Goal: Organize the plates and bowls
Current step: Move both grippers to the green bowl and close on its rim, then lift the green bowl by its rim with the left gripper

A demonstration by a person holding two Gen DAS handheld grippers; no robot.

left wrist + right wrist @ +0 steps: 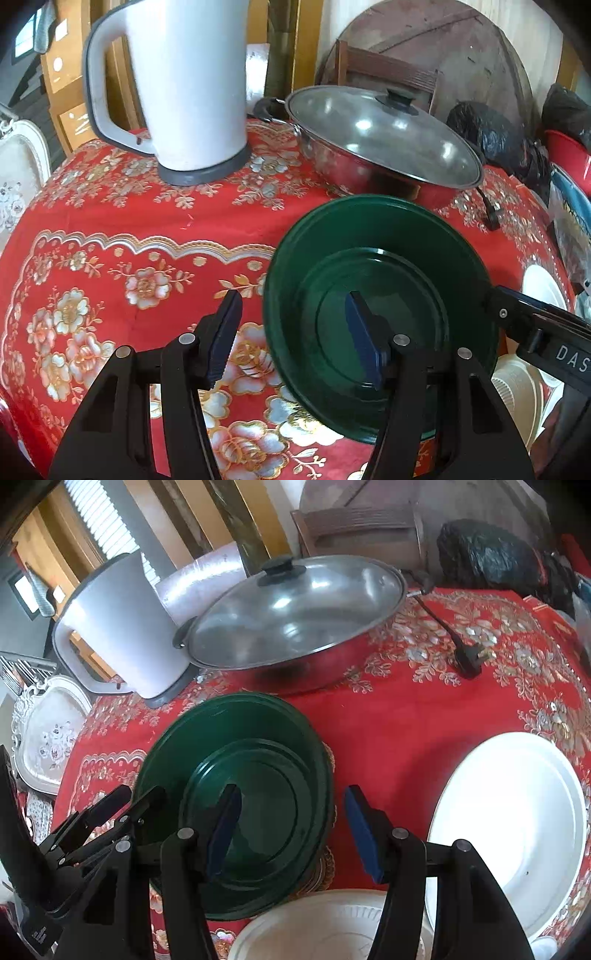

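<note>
While the green bowl (380, 291) sits upright on the red floral cloth of the worktop (110, 221), it is straddled from both sides. At the lower centre of the left wrist view, the left gripper (293, 338) is seen with its jaws apart, one finger over the cloth and the other inside the bowl, so that the near-left rim lies between them; the pads are not seen to press on it. At the lower centre of the right wrist view, the right gripper (293, 834) is likewise shown with jaws apart, one finger inside the bowl and one outside its right rim, without visible pressure. A white plate (509, 827) is seen at the right of that frame, apart from the bowl, and a cream bowl (325, 926) at the bottom edge, just beside the green one. A lidded steel pan (384, 136) and a white kettle (192, 85) are set behind, in the upper half of the left view. A black plug (467, 664) lies on the cloth at upper right.
</note>
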